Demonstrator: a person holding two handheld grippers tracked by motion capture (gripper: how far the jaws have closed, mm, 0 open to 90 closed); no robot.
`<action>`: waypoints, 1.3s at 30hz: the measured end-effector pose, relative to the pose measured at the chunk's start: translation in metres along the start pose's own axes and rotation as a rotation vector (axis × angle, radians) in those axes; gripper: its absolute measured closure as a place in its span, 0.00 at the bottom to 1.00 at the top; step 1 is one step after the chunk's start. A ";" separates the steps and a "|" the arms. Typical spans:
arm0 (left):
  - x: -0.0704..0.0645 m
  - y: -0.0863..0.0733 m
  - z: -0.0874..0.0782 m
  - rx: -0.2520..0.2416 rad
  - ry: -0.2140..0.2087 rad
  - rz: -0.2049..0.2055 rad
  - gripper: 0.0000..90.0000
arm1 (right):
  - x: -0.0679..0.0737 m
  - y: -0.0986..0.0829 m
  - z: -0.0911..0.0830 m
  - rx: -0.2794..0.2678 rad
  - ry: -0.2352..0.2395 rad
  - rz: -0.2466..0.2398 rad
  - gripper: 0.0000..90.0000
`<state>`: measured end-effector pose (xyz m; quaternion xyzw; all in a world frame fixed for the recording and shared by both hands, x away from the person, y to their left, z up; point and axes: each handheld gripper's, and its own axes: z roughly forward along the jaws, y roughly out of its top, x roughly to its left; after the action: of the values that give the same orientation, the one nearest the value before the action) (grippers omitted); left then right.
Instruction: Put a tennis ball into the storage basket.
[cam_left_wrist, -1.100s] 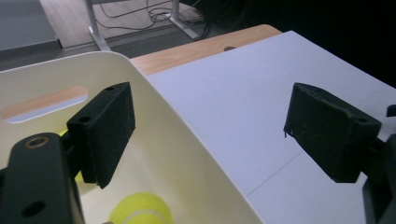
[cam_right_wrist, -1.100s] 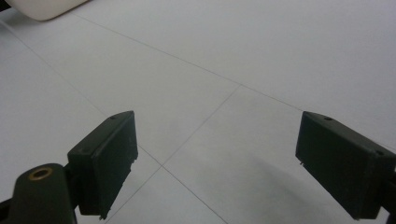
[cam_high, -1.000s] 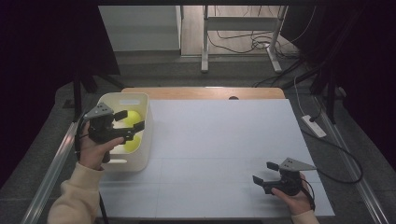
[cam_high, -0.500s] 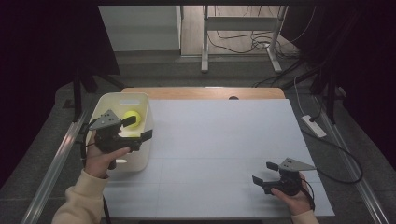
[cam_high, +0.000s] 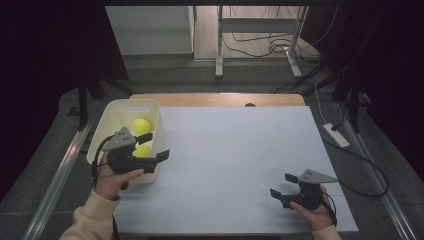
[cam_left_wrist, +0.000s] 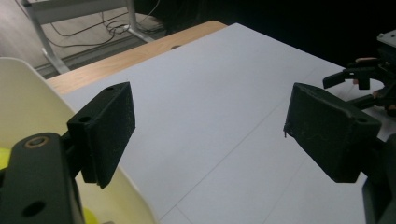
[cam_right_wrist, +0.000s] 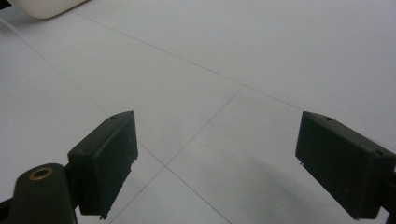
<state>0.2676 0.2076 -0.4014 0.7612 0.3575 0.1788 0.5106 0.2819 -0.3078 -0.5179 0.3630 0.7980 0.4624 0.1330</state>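
You drew your left gripper (cam_high: 152, 146), jaws spread and empty, back from the bin (cam_high: 131, 106), leaving both balls (cam_high: 140, 125) inside; your right gripper (cam_high: 283, 186) rested released at lower right.

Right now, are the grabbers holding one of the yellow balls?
No. The left gripper and right gripper are both open and empty; the yellow balls lie in the white bin.

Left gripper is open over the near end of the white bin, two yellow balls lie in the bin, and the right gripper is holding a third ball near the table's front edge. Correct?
Not quite: the right gripper holds nothing. The right gripper view shows its jaws wide apart over bare white table. The rest stands: in the high view the left gripper is open over the near end of the white bin, with two yellow balls inside.
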 end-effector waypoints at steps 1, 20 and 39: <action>-0.002 -0.001 0.000 0.000 -0.006 0.004 0.19 | 0.000 0.000 0.000 0.000 0.000 0.001 0.14; -0.032 -0.013 0.022 0.030 -0.107 0.040 0.19 | 0.001 0.000 0.000 0.002 0.001 0.003 0.14; -0.051 -0.040 0.042 0.069 -0.194 0.061 0.19 | 0.001 0.000 0.000 0.002 -0.002 0.003 0.14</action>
<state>0.2452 0.1526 -0.4502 0.8026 0.2890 0.1074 0.5107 0.2812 -0.3075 -0.5178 0.3648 0.7978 0.4613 0.1326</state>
